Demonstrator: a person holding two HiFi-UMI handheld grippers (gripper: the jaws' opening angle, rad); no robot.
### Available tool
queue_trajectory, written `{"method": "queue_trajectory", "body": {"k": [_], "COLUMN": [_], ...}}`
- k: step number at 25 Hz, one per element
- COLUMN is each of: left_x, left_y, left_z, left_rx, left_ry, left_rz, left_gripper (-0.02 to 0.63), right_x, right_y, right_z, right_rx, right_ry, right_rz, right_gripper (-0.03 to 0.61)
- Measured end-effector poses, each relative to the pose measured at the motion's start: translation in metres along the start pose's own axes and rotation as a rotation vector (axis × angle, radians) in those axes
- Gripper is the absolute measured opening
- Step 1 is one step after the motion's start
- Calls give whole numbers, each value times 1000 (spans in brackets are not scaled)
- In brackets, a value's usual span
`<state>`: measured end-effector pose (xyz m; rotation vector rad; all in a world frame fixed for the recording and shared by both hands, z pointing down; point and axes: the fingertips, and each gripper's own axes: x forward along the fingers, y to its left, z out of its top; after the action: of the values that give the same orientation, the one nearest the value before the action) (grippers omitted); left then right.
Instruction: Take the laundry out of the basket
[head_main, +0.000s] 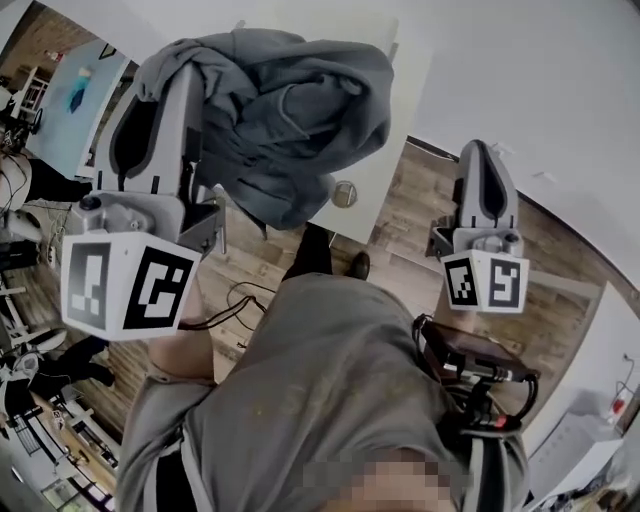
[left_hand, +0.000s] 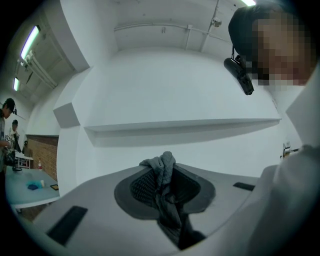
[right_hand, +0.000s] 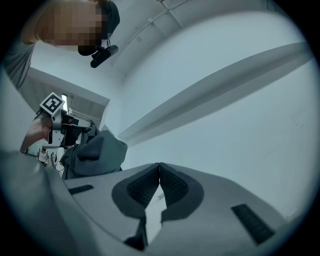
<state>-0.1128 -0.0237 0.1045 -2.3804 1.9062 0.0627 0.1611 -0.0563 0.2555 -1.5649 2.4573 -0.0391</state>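
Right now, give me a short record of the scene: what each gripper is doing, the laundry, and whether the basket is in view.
left gripper: shut on the grey garment, cloth pinched between its pads
right gripper: shut, nothing between its jaws
grey garment: hangs bunched from the left gripper
basket: in no view
below: wooden floor

- Wood-plank floor (head_main: 405, 225) lies under my feet.
- In front of me is a white wall (left_hand: 165, 85) with a long ledge (left_hand: 180, 126).
- Tube lights (left_hand: 29, 42) glow overhead at left.
- A brick wall (left_hand: 42, 152) and a pale blue table (left_hand: 22, 194) stand far left.
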Motion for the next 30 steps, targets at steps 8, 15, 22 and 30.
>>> {"method": "queue_trajectory", "body": {"k": [8, 15, 22, 30], "left_x": [7, 17, 28, 48], "left_y": [-7, -2, 2, 6], "left_z": [-73, -132, -196, -259], "left_rx": [-16, -46, -104, -148], "left_ry": [101, 168, 262, 349], "left_rz": [-42, -34, -40, -77], "left_gripper": [72, 72, 74, 75], "right_x": [14, 25, 36, 50], "right_y": [6, 7, 10, 16], "right_z": [-7, -24, -44, -64], "right_rx": [-51, -85, -105, -126], "right_ry": [53, 132, 210, 281], "right_rz": [10, 13, 19, 25], "right_gripper": [8, 8, 8, 8]}}
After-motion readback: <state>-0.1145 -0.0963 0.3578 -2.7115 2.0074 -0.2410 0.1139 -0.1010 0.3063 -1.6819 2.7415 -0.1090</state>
